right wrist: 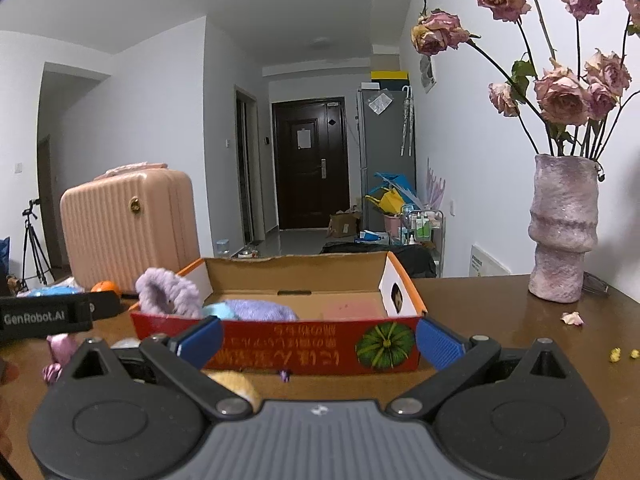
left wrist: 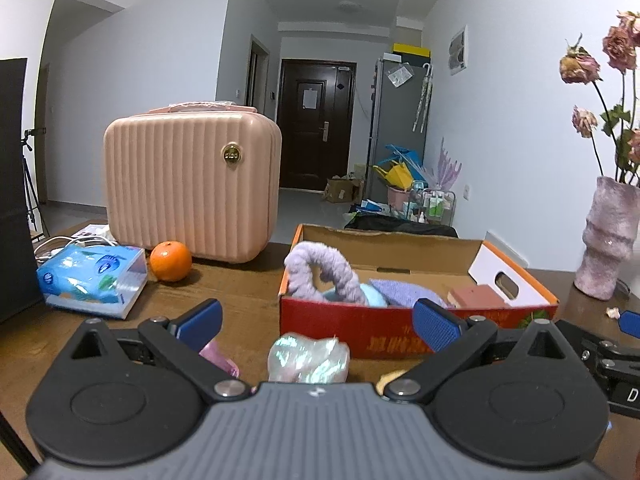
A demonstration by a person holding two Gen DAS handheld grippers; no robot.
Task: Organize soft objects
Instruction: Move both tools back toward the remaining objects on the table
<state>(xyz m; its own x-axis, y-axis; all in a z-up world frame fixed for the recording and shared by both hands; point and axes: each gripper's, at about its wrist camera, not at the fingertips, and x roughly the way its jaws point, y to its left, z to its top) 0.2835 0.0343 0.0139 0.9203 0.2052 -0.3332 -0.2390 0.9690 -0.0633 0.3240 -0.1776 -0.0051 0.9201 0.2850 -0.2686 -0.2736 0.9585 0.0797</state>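
Note:
A red and orange cardboard box (left wrist: 384, 332) (right wrist: 280, 344) stands open on the wooden table. In it lie a fuzzy lilac ring (left wrist: 320, 276) (right wrist: 168, 296), a lilac knit cloth (left wrist: 404, 292) (right wrist: 256, 310), a light blue soft piece (left wrist: 372, 300) and a pink sponge (left wrist: 476, 296) (right wrist: 352, 308). An iridescent white soft lump (left wrist: 308, 360) lies in front of the box, between the open jaws of my left gripper (left wrist: 316, 324), untouched. A pink satin item (left wrist: 218, 358) (right wrist: 60, 352) lies at its left. My right gripper (right wrist: 320, 340) is open and empty before the box. A yellowish soft thing (right wrist: 236, 386) lies under it.
A pink ribbed case (left wrist: 192, 184) (right wrist: 128, 224), an orange (left wrist: 171, 261) and a blue tissue pack (left wrist: 92, 280) stand at the left. A pink vase of dried roses (right wrist: 562, 232) (left wrist: 608, 240) stands at the right, with fallen petals (right wrist: 572, 318) near it.

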